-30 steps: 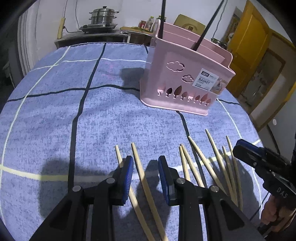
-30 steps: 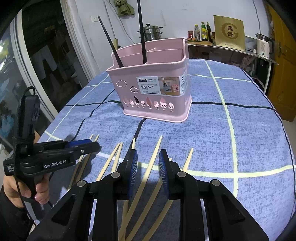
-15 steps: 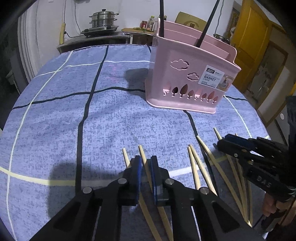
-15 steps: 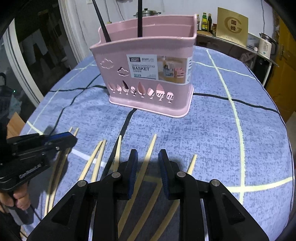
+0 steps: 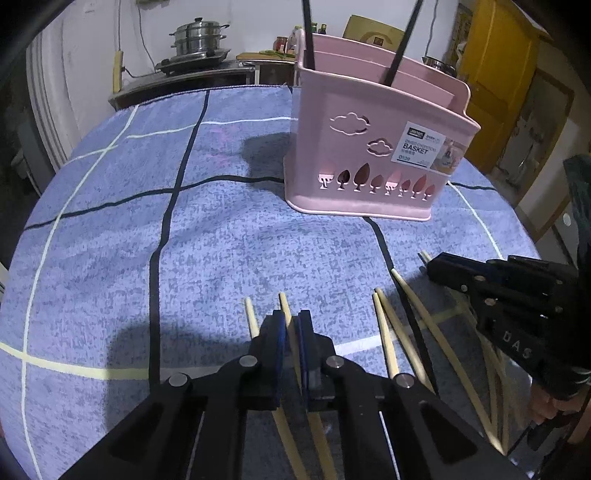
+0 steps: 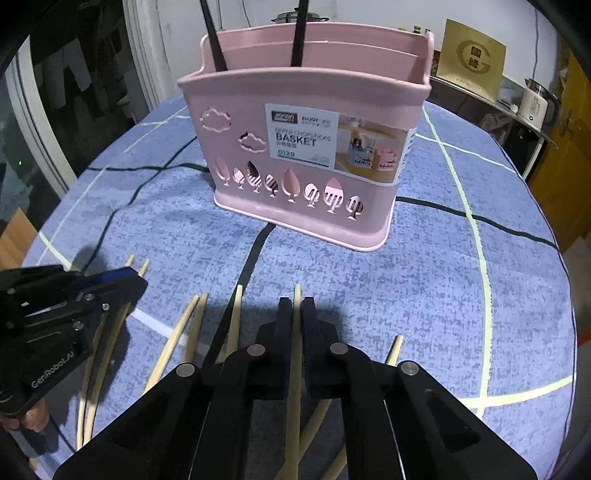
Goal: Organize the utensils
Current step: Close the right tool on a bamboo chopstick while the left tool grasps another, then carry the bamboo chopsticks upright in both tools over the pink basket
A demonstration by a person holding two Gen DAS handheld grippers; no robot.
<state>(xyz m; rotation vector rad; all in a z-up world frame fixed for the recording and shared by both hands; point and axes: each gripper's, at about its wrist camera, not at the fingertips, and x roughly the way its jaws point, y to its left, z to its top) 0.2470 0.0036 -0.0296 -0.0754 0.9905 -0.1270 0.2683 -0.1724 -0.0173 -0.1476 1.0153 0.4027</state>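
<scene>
Looking along the left tool [image 5: 290,326], its jaws are clamped on one bamboo chopstick [image 5: 284,303] near the counter's [image 5: 110,240] near edge; a second stick [image 5: 251,317] lies just beside it and more lie toward the right tool [image 5: 432,266]. Only two dark utensils [image 5: 308,33] stand in the pink basket [image 5: 369,147] near the far edge, so most sorting seems left

From the right wrist, the right tool [image 6: 294,319] is closed on another chopstick [image 6: 296,295]. Loose chopsticks [image 6: 184,325] fan across the near edge; their lower ends are hidden under both tools, so their count is unclear
</scene>
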